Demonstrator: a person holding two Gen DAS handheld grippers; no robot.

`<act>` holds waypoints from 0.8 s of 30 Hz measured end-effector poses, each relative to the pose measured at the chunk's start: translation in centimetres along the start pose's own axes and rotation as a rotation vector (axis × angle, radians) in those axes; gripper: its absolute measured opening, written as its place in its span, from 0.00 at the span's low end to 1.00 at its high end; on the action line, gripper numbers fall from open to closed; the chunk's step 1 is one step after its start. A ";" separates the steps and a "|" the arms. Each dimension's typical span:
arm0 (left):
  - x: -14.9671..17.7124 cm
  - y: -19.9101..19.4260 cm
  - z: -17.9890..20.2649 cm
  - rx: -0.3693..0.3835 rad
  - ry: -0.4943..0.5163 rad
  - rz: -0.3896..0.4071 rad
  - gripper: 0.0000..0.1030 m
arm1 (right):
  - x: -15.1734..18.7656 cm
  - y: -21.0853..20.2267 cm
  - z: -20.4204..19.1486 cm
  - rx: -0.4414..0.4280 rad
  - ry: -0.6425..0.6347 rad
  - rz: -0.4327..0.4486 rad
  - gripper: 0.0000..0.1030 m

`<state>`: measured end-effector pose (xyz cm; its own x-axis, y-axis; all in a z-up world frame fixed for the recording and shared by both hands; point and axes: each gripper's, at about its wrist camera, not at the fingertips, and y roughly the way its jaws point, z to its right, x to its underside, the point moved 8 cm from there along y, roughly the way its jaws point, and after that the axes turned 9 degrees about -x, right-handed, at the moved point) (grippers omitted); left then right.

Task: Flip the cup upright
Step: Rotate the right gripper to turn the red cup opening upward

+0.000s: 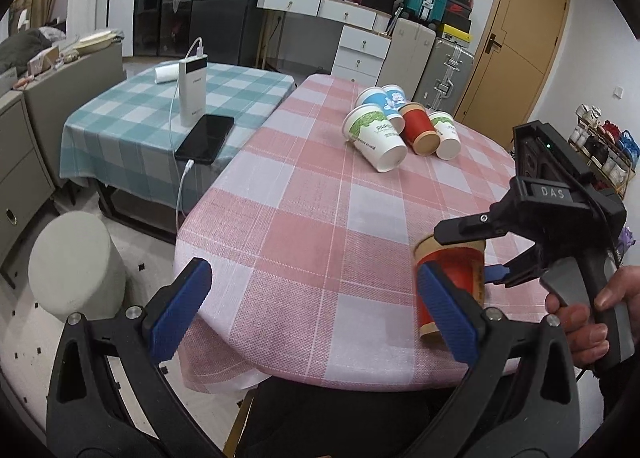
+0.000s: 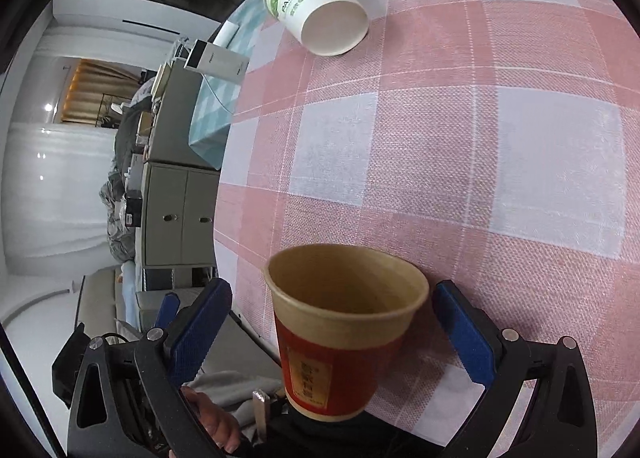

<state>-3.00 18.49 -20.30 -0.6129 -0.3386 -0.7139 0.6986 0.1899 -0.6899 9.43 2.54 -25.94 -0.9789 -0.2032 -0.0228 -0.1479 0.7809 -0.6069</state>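
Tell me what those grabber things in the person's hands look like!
Each is a black plastic frame shaped like big tongs, with silver screws at the joints. The left gripper and right gripper both have ridged blue pads on the fingers. From the left camera, the right one has a grey handle, a tiny green light, and a label reading DAS.

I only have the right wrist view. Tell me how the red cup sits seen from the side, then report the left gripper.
Observer: From the left wrist view, the red cup looks close to upright, rim up, between the fingers of the right gripper. It is blurred.
Operator: Now the left gripper.
Observer: The left gripper is open and empty at the near edge of the pink check table.
Operator: Count the far cups.
Observer: Five far cups, all lying on their sides.
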 end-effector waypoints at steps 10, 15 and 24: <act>0.7 1.7 0.0 0.030 0.001 -0.044 0.99 | -0.8 0.2 0.3 0.035 0.035 -0.048 0.84; 0.6 2.0 0.5 0.044 0.013 -0.054 0.99 | -0.7 -0.6 1.5 -0.031 0.076 -0.047 0.68; -0.3 2.5 2.4 0.100 0.025 -0.073 0.99 | -0.7 -5.2 2.9 -0.082 0.037 0.074 0.67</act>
<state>-0.14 16.83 -21.51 -0.6719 -0.3245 -0.6658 0.6841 0.0725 -0.7257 11.26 -3.07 -25.06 -0.9919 -0.1221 -0.0349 -0.0844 0.8392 -0.5372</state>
